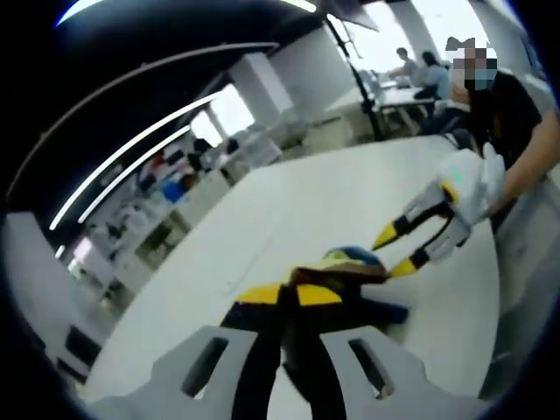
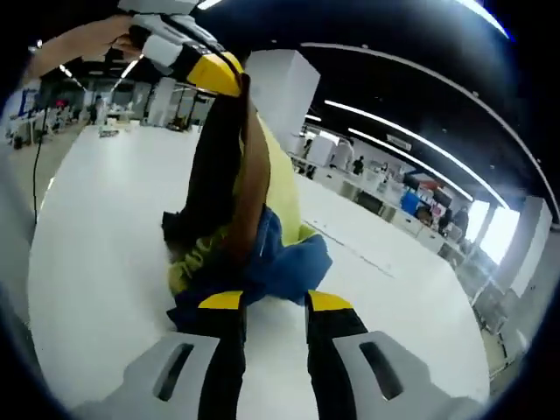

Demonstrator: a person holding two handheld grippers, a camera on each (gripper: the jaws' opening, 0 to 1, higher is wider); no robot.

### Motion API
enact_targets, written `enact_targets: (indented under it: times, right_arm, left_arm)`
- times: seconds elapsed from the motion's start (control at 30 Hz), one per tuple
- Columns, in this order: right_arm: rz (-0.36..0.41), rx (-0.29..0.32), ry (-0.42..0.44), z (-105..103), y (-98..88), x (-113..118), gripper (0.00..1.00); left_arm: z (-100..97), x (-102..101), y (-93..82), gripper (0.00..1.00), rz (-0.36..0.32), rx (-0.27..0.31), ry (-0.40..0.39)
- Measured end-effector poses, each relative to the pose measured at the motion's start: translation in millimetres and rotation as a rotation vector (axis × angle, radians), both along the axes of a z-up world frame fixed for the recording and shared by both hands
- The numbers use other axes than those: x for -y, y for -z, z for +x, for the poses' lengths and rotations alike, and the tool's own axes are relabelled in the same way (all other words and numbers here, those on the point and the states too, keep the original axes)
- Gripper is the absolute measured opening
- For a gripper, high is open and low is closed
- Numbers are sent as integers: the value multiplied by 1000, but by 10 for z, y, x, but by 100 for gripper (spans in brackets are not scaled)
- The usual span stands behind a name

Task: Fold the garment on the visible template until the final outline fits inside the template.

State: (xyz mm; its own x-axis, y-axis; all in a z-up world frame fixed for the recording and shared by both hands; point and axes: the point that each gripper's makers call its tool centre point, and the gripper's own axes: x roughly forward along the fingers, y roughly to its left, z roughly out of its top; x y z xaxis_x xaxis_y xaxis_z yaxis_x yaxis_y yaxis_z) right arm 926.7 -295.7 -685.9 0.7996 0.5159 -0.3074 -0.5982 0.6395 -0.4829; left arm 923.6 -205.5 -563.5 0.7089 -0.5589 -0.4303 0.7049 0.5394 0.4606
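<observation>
A crumpled garment in blue, yellow, brown and black lies on the white table. My left gripper is shut on a dark fold of it, with the fabric running between the yellow pads. Seen from the right gripper view, the left gripper holds that fold high, so the garment hangs in a column down to a heap on the table. My right gripper stands open just short of the blue heap. In the left gripper view the right gripper comes in from the right, tips apart beside the garment.
A person in a dark shirt stands at the table's right side, with a white-gloved hand on the right gripper. The table's edge runs close by there. Desks and seated people fill the far room, and a white pillar stands behind.
</observation>
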Motion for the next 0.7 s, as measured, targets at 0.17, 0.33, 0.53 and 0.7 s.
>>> enact_targets:
  times: [0.17,0.33,0.53,0.7]
  right_arm:
    - [9,-11,-10,20,20,-70,24]
    - [16,40,-23,-3,-111,-62,16]
    - [67,67,5,111,-289,101,6]
    - [105,69,6,133,-397,108,1]
  left_arm:
    - [0,-20,-8,0,-13,-9,-3]
    - [11,-73,-3,0,-11,-7,-18]
    - [7,-102,22,0,-23,-21,-33]
    - [10,-127,43,0,-6,-25,-36]
